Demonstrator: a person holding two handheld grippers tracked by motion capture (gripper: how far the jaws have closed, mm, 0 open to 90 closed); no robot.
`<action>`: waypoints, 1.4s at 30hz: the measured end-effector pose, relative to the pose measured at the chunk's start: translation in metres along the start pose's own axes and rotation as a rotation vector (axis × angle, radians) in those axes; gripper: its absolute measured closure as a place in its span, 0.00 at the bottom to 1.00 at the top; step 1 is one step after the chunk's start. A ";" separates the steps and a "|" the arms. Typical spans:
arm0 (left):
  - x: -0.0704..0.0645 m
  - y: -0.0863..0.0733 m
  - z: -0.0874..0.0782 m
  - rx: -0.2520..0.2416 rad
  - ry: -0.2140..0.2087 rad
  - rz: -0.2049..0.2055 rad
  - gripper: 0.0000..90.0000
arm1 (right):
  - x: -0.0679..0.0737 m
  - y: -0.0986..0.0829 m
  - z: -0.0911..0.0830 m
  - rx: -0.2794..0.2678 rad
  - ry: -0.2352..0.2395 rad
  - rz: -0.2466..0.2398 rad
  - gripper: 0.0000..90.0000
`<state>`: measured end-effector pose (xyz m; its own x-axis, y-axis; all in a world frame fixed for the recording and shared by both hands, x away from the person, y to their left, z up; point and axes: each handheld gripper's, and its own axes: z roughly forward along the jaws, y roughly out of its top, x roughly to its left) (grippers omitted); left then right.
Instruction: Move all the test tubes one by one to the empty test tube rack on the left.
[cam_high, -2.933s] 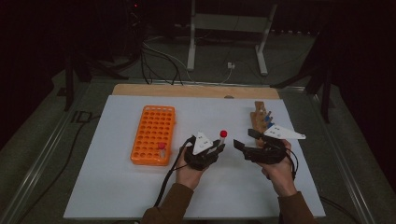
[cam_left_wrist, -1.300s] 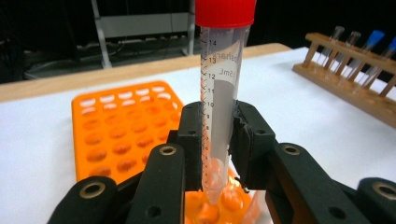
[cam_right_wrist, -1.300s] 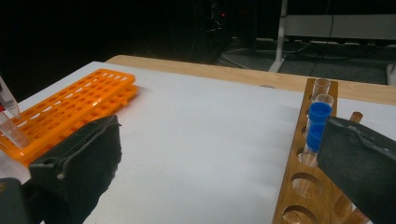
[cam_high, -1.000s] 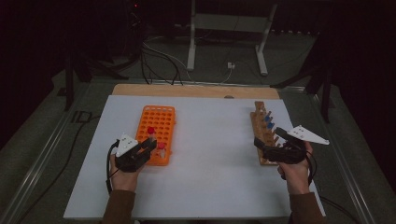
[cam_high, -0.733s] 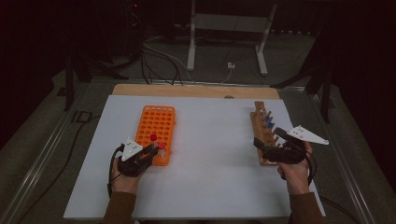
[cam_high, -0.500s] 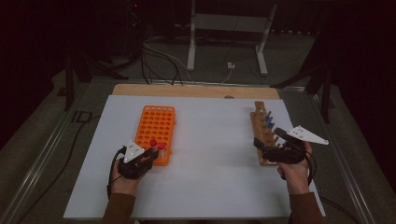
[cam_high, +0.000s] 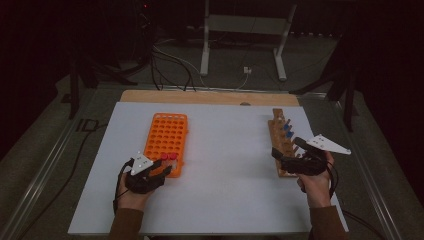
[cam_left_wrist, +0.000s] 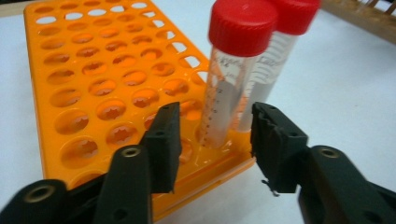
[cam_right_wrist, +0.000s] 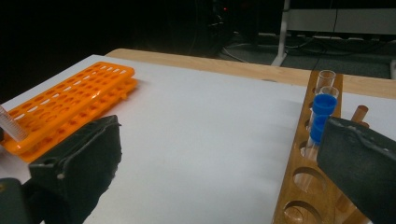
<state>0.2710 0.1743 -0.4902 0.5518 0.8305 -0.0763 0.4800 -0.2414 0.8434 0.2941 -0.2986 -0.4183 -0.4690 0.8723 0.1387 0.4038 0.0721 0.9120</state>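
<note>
Red-capped tubes (cam_left_wrist: 243, 70) — two, the left gripper (cam_left_wrist: 212, 140) view reveals — stand unclamped.

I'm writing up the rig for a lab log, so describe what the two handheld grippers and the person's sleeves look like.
Both the left gripper and the right gripper are black, each with two blocky jaws whose fingers have ridged inner pads and round pivot holes. A pale three-cornered plate sits on top of each, and a black cable trails from each. The sleeves are brown.

White table (cam_high: 230, 165) between orange rack (cam_high: 167, 135) and wooden rack (cam_high: 281, 145) seems open
</note>
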 end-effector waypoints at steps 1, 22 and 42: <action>0.000 0.000 -0.002 -0.009 0.001 -0.001 0.55 | 0.000 0.000 0.000 0.000 0.004 -0.001 0.00; 0.006 0.011 -0.026 -0.210 0.047 -0.073 0.01 | -0.043 0.007 0.015 0.072 -0.112 -0.042 0.11; 0.007 0.007 -0.021 -0.170 0.084 -0.090 0.01 | -0.056 -0.008 0.058 0.179 -0.230 -0.007 0.85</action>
<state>0.2638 0.1888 -0.4742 0.4493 0.8857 -0.1170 0.3994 -0.0820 0.9131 0.3625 -0.3202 -0.4551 -0.2904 0.9566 0.0228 0.5429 0.1451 0.8271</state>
